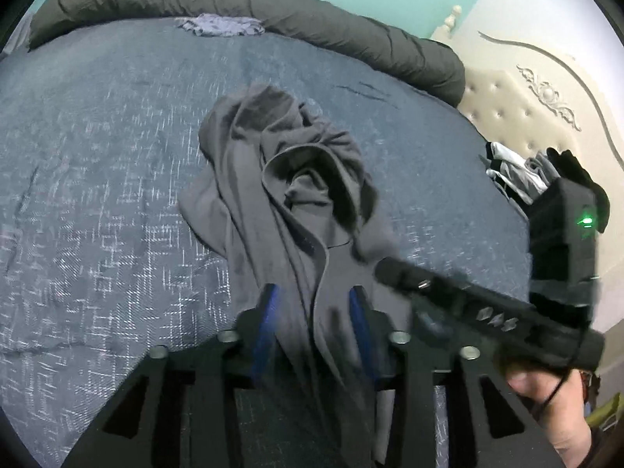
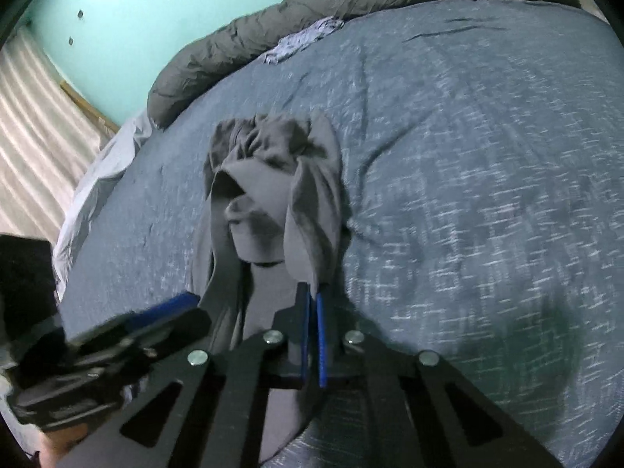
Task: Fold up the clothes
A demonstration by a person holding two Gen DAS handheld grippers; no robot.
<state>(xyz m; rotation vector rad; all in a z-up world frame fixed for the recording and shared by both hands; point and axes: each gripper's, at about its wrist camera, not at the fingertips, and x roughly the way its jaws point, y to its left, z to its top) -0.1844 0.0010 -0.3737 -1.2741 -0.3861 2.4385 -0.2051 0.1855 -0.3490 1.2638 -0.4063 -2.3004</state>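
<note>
grey garment (image 1: 280,179) is lying crumpled in the middle of the frame on the bed (image 1: 97,195), w/ one end trailing down toward the bottom center in both views. left tongs (image 1: 314,312) at bottom center of the left wrist view are spread a bit, blue pads either side of a strip of the fabric but not squeezing it afaict. right tongs (image 2: 312,300) at bottom center of the right wrist view are pressed together, pinching a fold of the garment at the tips. bed has a blue-grey speckled cover, and a dark grey rolled duvet (image 1: 234,4) runs along the top of the frame. small pale bluish cloth (image 1: 222,25) sits just below the duvet, top center. cream tufted headboard (image 1: 526,105) at upper right, some more clothes (image 1: 514,175) piled by it at the right edge.
</note>
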